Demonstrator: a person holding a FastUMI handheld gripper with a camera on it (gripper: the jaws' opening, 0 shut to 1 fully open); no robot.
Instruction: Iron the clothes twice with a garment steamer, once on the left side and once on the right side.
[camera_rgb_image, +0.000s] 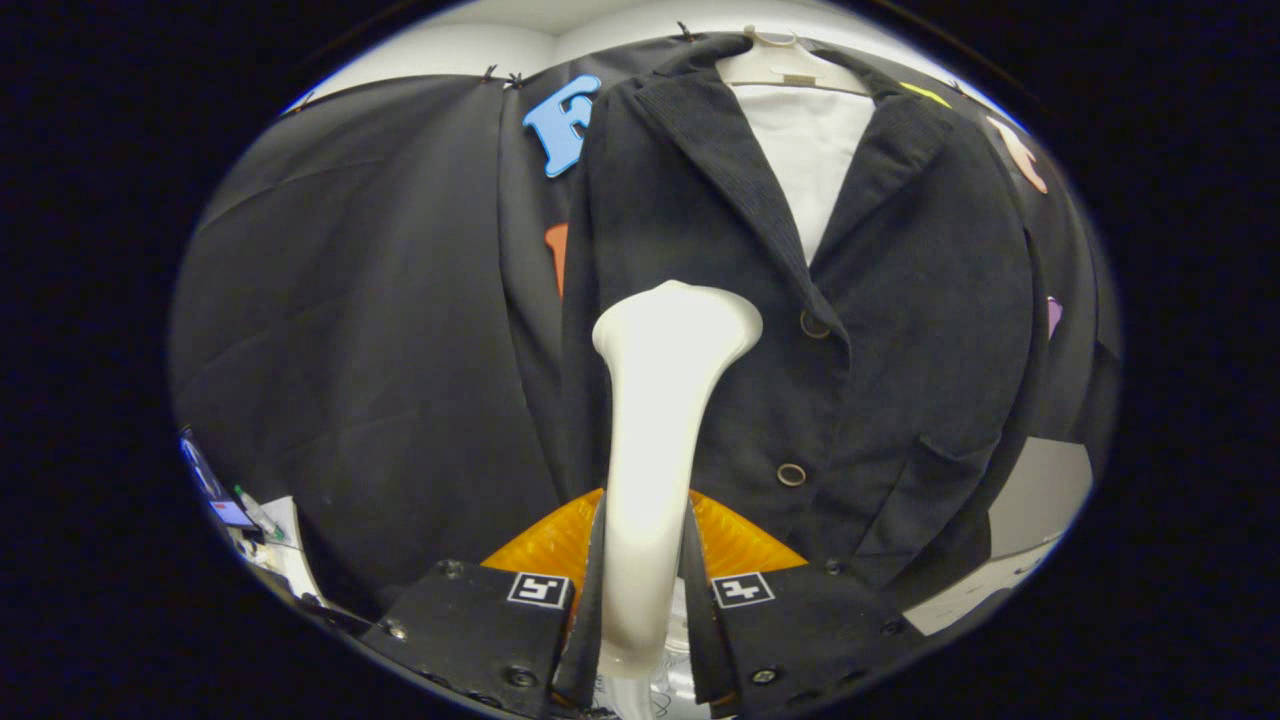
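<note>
So the tongs (645, 560) are clamped on the white steamer (660, 440), both fingers squeezing its neck from either side, and the handle runs up between them to the flared head, which points forward at the jacket (880, 330). The jacket's a dark corduroy-looking thing on a pale hanger (790, 62), hung against the booth's black cloth, with a white shirt (815, 150) showing in the V of the lapels. Two buttons down the front: the upper button (813, 323) sits just beside the steamer head, the lower button (791, 474) further down near the neck. From here the head is parked over the front panel beside the button line, roughly mid-chest height, right next to the panel's outer edge. Can't tell if it's actually touching the fabric or hovering just off it, and I see no steam either. My read: this is one of the two passes in hand, on that panel, but whether it's the first or second I honestly couldn't say. Next move, I'd guess, wants a steady stroke along that panel with the head kept flat and close, then a shift across the buttons to the pocket (925, 490) side. Tight grip matters, that neck looks slippery.
</note>
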